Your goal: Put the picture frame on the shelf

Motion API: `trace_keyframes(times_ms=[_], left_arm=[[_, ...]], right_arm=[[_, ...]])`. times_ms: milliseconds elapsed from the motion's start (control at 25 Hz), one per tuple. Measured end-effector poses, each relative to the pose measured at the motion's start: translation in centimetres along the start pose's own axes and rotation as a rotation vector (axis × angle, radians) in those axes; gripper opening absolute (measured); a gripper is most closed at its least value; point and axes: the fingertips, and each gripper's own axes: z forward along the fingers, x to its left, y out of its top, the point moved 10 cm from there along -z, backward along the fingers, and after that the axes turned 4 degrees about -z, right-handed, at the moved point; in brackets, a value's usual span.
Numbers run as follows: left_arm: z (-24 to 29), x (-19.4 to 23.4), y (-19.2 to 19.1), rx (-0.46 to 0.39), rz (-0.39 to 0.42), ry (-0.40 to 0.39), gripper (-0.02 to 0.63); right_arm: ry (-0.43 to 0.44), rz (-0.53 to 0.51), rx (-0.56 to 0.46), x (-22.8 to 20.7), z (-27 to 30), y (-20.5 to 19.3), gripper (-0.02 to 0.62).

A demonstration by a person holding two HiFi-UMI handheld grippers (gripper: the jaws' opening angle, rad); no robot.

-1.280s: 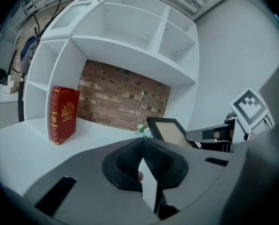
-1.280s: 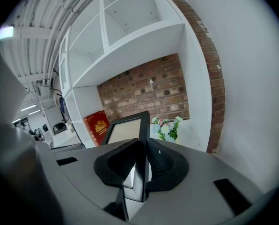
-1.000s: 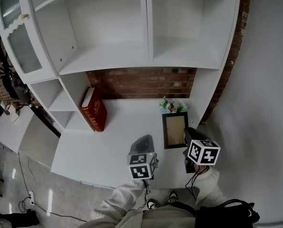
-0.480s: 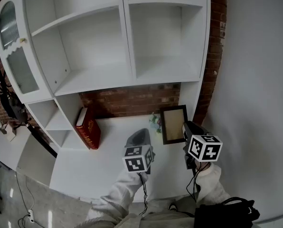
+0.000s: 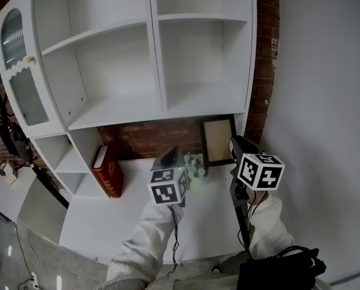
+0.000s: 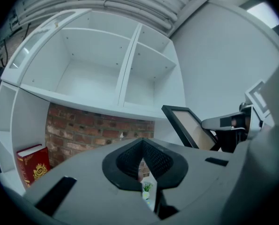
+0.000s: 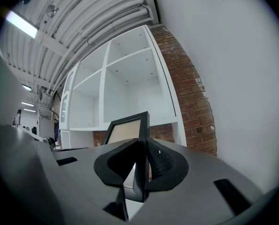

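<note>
A black picture frame (image 5: pixel 216 141) with a tan inside is held upright in the air, just under the right-hand board of the white shelf unit (image 5: pixel 201 101). My right gripper (image 5: pixel 233 145) is shut on the frame's right edge; in the right gripper view the frame (image 7: pixel 125 130) stands between the jaws of that gripper (image 7: pixel 142 165). My left gripper (image 5: pixel 171 157) hovers to the frame's left, shut on nothing. The left gripper view looks past that gripper (image 6: pixel 142 161) at the frame (image 6: pixel 191 125) to its right.
A red book (image 5: pixel 109 173) leans in the low left cubby. A small potted plant (image 5: pixel 195 167) stands on the white counter (image 5: pixel 125 216) before the brick wall (image 5: pixel 147 139). A grey wall (image 5: pixel 325 101) closes the right side.
The right gripper has lifted the frame off the counter and stood it upright near the shelf's underside. The left gripper has risen too, and the view has tilted upward.
</note>
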Motion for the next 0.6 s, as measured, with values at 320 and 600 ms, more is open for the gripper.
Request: trace_keyframes(times_ms=[320,600], left_arm=[[1.6,-0.2,3.2,-0.038,0.032,0.027,0.008],[2.9,0.0,6.2,-0.089,0.044,0.042,0.008]], right_arm=[[0.042,0.01,-0.068,0.4,3.1,4.7,0.074],[0.056,0.017,-0.096,0.3,5.6,7.8,0.074]])
